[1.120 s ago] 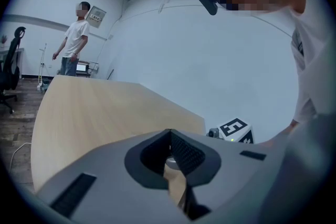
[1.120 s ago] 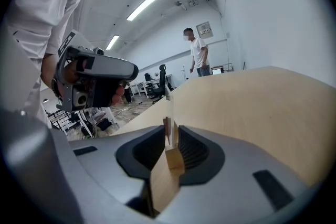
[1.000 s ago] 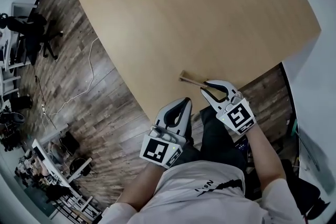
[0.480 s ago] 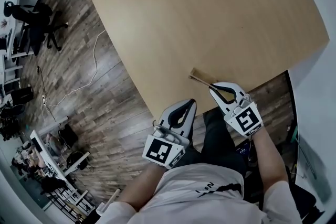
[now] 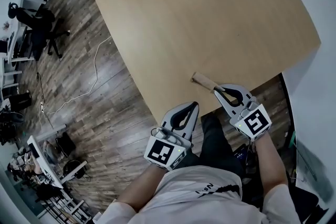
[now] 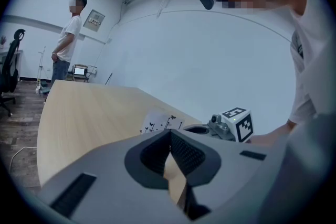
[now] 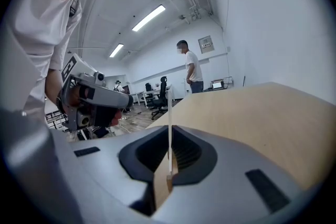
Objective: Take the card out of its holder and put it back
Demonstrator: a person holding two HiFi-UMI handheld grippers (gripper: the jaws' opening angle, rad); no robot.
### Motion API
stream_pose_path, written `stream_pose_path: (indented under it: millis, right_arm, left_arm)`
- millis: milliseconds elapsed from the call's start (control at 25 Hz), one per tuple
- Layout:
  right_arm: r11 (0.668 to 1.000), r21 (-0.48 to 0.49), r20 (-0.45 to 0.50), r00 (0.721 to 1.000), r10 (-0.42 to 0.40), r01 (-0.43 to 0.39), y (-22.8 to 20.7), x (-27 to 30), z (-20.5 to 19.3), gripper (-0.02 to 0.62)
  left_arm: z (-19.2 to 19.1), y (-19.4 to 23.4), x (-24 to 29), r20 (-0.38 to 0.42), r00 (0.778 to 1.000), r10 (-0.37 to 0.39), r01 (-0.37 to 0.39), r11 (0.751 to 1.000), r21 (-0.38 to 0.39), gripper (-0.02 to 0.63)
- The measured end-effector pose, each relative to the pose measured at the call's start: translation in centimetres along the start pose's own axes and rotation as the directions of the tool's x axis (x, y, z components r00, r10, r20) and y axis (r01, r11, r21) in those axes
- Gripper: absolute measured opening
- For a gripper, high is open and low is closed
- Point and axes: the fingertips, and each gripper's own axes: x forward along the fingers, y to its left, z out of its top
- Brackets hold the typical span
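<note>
A small wooden card holder [image 5: 202, 80] lies on the light wooden table [image 5: 210, 8], close to its near edge. My right gripper [image 5: 217, 92] is at the holder's near end. In the right gripper view the white card [image 7: 169, 107] stands edge-on and runs up from between the shut jaws of the right gripper [image 7: 169, 129], with the holder [image 7: 161, 189] below it. From the left gripper view the card [image 6: 160, 122] shows small black butterfly prints. My left gripper [image 5: 193, 107] hovers off the table edge, left of the holder; the left gripper [image 6: 170, 135] is shut on nothing.
A person [image 6: 65, 44] stands at the table's far end. Office chairs [image 5: 39, 29] and a white cable [image 5: 89, 81] are on the wood floor to the left. A white wall [image 5: 315, 113] runs along the right.
The head camera has shifted a little. Both grippers keep their places: the right stays at the holder's near end, the left stays off the table edge.
</note>
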Motion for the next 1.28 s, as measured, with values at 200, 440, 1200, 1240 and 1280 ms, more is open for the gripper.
stream_pose_path:
  millis: [200,440,1200,1240,1280]
  right_arm:
    - [0.999,0.031,0.027,0.999,-0.044,0.043,0.8,-1.4,3.5,0.026]
    - [0.996,0.031,0.048,0.995,-0.089,0.087,4.2,-3.3,9.7,0.025]
    - [0.968,0.005,0.122,0.961,-0.248,0.25,12.8,-8.4,19.9,0.026]
    - [0.968,0.006,0.126,0.96,-0.251,0.252,13.0,-8.5,20.0,0.025]
    - [0.967,0.005,0.129,0.959,-0.253,0.255,13.3,-8.6,20.1,0.026]
  left_arm:
    - [1.8,-1.1,-1.3,0.02,0.999,-0.042,0.042,0.999,0.02,0.014]
    - [5.7,-2.8,-4.6,0.04,0.994,-0.099,0.097,0.994,0.048,0.014]
    - [13.3,-7.9,-13.4,0.088,0.953,-0.29,0.273,0.948,0.161,0.012]
    - [13.5,-8.0,-13.7,0.091,0.952,-0.292,0.275,0.948,0.161,0.012]
    - [13.7,-8.1,-13.9,0.095,0.951,-0.293,0.276,0.948,0.157,0.012]
